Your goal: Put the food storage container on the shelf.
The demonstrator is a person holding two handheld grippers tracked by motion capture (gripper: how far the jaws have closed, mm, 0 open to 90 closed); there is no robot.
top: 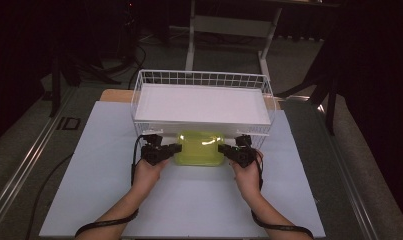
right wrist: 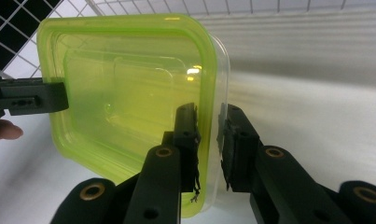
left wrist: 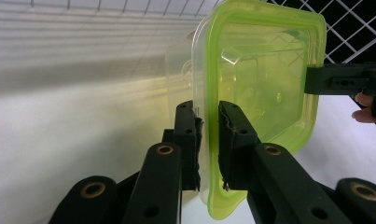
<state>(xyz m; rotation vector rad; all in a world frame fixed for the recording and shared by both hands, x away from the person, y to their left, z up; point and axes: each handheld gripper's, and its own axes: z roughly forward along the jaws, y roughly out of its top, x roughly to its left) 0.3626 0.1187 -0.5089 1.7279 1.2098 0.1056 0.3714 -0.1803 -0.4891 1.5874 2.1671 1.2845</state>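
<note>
Green-lidded clear container (top: 200,147) sits at the near edge of the white wire basket (top: 203,78), just in front of the white board (top: 201,105) lying in it, over the white worktop (top: 99,165). Left gripper (left wrist: 207,140) pinches the lid rim on the container's left side, jaws nearly closed, one pad on each face of the rim. Right gripper (right wrist: 208,142) does the same on the right side, rim clamped between its jaws. Cannot tell if the container touches the worktop.

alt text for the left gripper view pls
The left gripper clamps its two black jaws on the rim of a clear container with a lime-green lid. The right gripper grips its far edge, before a white wire basket.
</note>
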